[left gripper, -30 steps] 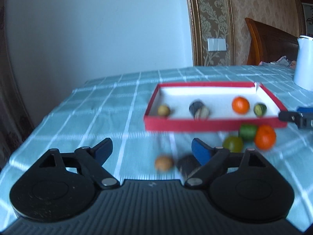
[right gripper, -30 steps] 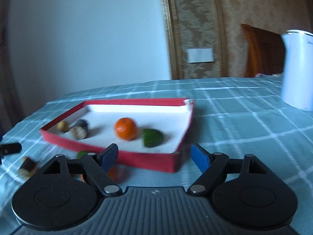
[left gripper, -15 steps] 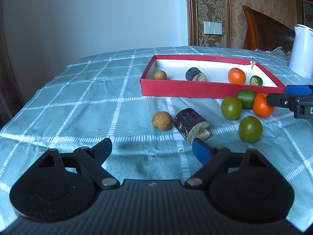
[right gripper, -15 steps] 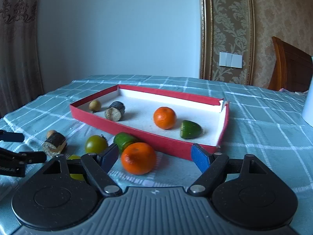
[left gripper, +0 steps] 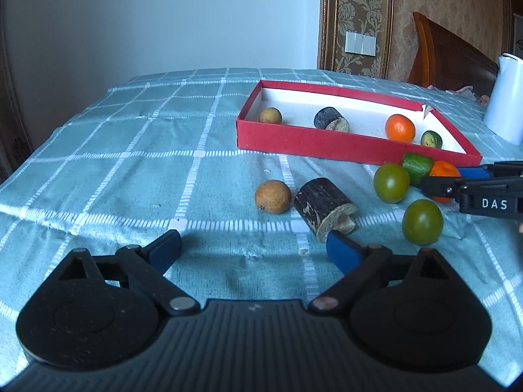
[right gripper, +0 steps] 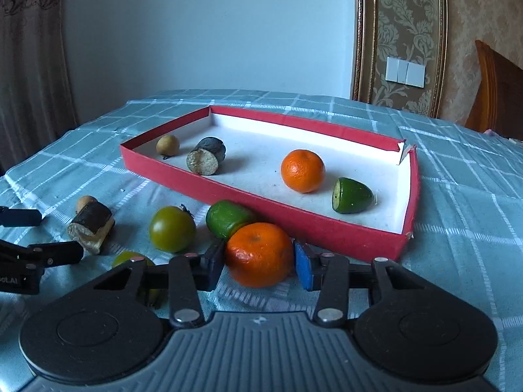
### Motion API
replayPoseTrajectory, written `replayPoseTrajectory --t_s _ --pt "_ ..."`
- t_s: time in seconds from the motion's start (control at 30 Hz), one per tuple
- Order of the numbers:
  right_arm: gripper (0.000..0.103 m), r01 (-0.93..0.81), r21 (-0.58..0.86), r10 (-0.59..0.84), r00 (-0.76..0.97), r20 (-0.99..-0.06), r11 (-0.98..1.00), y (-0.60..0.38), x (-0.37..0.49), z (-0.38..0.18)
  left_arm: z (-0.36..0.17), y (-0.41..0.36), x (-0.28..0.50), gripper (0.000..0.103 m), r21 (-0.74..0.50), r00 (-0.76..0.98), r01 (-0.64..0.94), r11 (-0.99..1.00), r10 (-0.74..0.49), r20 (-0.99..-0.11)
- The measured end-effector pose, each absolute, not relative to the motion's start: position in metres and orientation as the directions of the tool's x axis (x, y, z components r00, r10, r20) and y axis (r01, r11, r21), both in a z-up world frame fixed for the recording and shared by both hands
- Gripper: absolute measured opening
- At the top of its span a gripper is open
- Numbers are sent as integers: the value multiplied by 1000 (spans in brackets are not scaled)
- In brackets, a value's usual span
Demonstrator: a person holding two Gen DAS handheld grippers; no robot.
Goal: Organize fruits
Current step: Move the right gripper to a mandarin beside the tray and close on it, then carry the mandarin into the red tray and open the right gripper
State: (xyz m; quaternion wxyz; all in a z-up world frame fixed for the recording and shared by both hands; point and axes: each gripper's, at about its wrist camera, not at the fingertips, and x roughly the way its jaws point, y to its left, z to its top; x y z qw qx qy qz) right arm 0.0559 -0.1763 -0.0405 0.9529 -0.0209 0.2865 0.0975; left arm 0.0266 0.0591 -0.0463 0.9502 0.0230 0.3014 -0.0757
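Note:
A red tray (right gripper: pixel 330 230) with a white floor holds a small brown fruit (right gripper: pixel 167 144), a dark log-like piece (right gripper: pixel 206 160), an orange (right gripper: pixel 303 171) and a green half fruit (right gripper: pixel 351 195). On the cloth before it lie an orange (right gripper: pixel 259 254), a green chunk (right gripper: pixel 227 218), two green round fruits (left gripper: pixel 391 182) (left gripper: pixel 422 221), a dark log piece (left gripper: pixel 323 208) and a brown fruit (left gripper: pixel 273 196). My right gripper (right gripper: pixel 258 263) has closed around the loose orange, pads touching its sides. My left gripper (left gripper: pixel 253 250) is open and empty just before the log piece.
A white kettle (left gripper: pixel 506 98) stands on the checked teal tablecloth (left gripper: pixel 130 163) right of the tray. A wooden headboard (left gripper: pixel 451 55) is behind it. The table's left edge drops off near a curtain (right gripper: pixel 29 65).
Both grippers moved forward and down toward the loose fruits. My right gripper's fingers closed in from wide open onto the loose orange.

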Motion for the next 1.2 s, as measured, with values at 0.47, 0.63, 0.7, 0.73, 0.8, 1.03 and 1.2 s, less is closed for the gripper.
replayPoseTrajectory --t_s 0.47,0.63,0.7,0.73,0.8,1.03,1.2 --pt "43 -157 -2 136 858 -495 988 -180 43 -35 -47 59 27 99 0 803 158 987 -129 -581" --pt "43 -142 -14 118 874 -471 990 -185 40 -29 -47 59 27 100 -2 803 160 987 -131 -582" --pt "43 -135 -12 114 878 -465 991 -187 41 -25 -47 59 27 100 -1 803 159 987 -130 -582" --pt "43 -132 -11 112 880 -462 991 -188 42 -24 -47 59 27 100 -2 803 159 987 -131 -582" --pt "43 -123 -13 103 884 -457 992 -191 46 -21 -47 59 27 100 -1 803 159 987 -130 -582" --pt "43 -85 -17 68 891 -449 996 -201 73 -12 -47 59 27 100 -2 803 159 987 -131 -582" --pt "43 -38 -39 16 896 -444 999 -209 101 -8 -47 59 26 101 -3 802 159 987 -131 -582"
